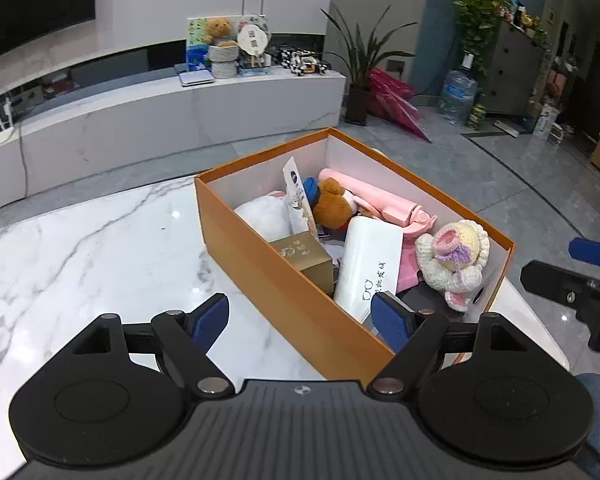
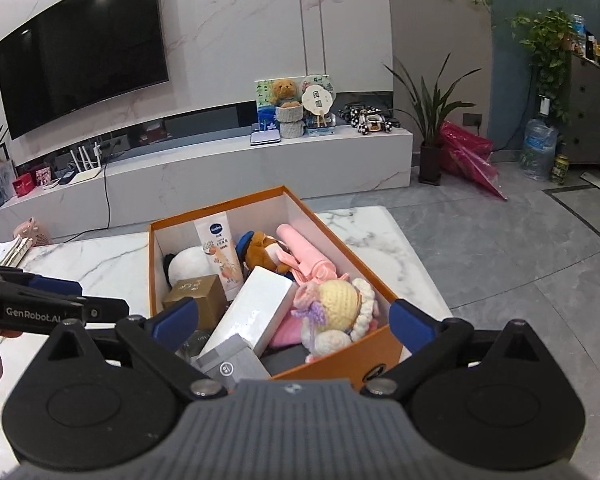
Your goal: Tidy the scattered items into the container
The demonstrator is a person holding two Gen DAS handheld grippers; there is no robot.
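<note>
Tilting down over the orange cardboard box (image 1: 284, 280) — left claw (image 1: 300, 320) gaping wide, gripping nothing, blue ribbed pads straddling the near left wall. Hovering at the near end, right claw (image 2: 294, 320) spread fully, also holding nothing. Sitting on the glossy veined marble surface (image 1: 80, 248), box crammed: crocheted doll (image 2: 340, 312) knobbly in cream and pink yarn, smooth white carton (image 2: 256, 312), gold cube box (image 2: 198, 294), fuzzy brown plush (image 2: 264, 254), pink ribbed umbrella (image 2: 312, 258), slim tube (image 2: 220, 256) leaning at the far wall.
</note>
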